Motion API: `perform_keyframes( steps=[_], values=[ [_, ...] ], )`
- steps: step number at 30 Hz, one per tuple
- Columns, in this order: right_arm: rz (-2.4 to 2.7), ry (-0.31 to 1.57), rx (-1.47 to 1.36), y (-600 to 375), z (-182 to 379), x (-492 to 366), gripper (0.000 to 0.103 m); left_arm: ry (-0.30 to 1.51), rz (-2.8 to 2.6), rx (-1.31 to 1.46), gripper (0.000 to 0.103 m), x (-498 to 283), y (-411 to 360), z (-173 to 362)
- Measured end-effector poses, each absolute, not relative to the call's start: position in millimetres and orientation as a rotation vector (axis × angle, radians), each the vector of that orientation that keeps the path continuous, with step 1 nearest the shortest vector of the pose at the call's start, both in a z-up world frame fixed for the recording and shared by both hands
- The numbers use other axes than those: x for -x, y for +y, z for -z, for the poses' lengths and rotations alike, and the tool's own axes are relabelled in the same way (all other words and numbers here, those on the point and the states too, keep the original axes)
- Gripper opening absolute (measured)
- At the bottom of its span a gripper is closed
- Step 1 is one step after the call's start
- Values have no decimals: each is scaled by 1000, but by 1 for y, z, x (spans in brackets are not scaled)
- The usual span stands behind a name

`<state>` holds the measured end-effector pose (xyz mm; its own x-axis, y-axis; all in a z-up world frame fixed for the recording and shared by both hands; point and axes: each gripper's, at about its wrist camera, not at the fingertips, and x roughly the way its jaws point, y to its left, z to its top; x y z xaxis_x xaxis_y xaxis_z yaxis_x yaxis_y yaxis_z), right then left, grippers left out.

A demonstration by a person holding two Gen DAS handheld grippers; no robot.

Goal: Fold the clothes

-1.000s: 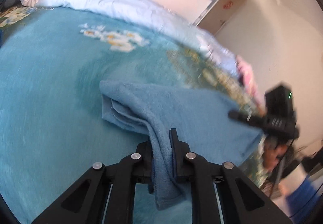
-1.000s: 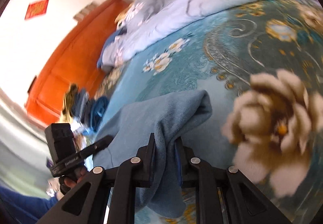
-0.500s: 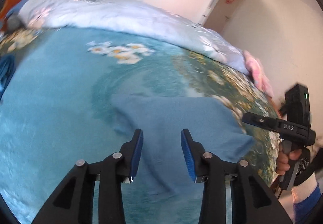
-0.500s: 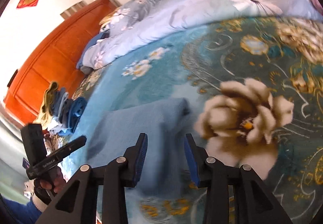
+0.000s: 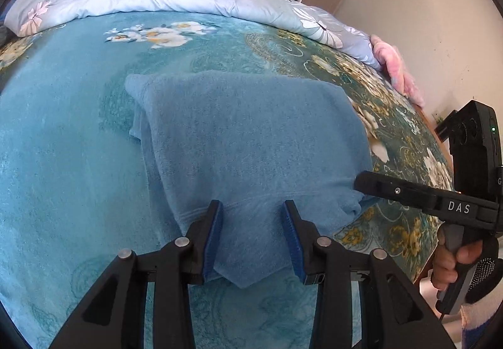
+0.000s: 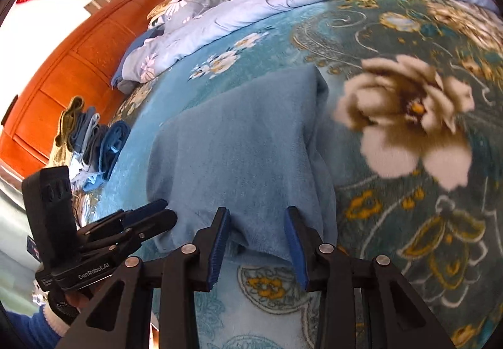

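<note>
The towel [image 5: 251, 141] is lying folded on the bedspread [image 5: 63, 160], its near edge toward both grippers and its far edge pointing at the quilt [image 5: 157, 0] bunched along the far side of the bed. The left gripper [image 5: 253, 242] is hovering over the towel's near left corner with its jaws standing partly apart; the cloth is lying below and between the blue pads [image 5: 213, 242], and they are not pressing on it. The right gripper [image 6: 256, 246] is hanging over the towel's near right corner [image 6: 267, 242], jaws likewise partly apart and gripping nothing, the towel's edge sagging loose between them. In the left wrist view the right gripper's finger is reaching to the towel's right edge, with a hand [image 5: 452, 264] wrapping its handle. A stack of folded clothes [image 6: 91, 141] is sitting well left of the towel, near the orange headboard [image 6: 72, 66]. A pink cloth [image 5: 396, 69] is lying at the bed's edge, beyond the towel's right side.
</note>
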<state>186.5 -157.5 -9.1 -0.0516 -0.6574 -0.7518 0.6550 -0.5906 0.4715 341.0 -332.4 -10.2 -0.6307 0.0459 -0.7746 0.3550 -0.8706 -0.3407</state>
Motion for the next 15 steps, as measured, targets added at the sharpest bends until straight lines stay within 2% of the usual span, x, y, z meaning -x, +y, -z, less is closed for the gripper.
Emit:
perform_keyframes(
  steps=[4,7,10,11,12,13,15],
  values=[
    [1804,-7,-1277,-157,7,-189,39,736,2585,-1251,41,-344,-336,2],
    [1827,-13,-1220,-152,-6,-195,40,766,2584,-1195,46,-356,-345,-10],
    [1854,-57,-1190,-139,-11,-194,47,785,2559,-1147,48,-362,-359,-14],
    [1863,-70,-1185,-136,-11,-192,47,793,2545,-1138,52,-363,-364,-14],
    [1871,-83,-1185,-134,-10,-190,48,802,2531,-1129,61,-364,-369,-13],
    [1877,-101,-1190,-131,-8,-187,50,813,2512,-1122,63,-364,-374,-12],
    [1887,-134,-1208,-129,-4,-180,62,873,2464,-1128,69,-364,-385,-4]
  ],
)
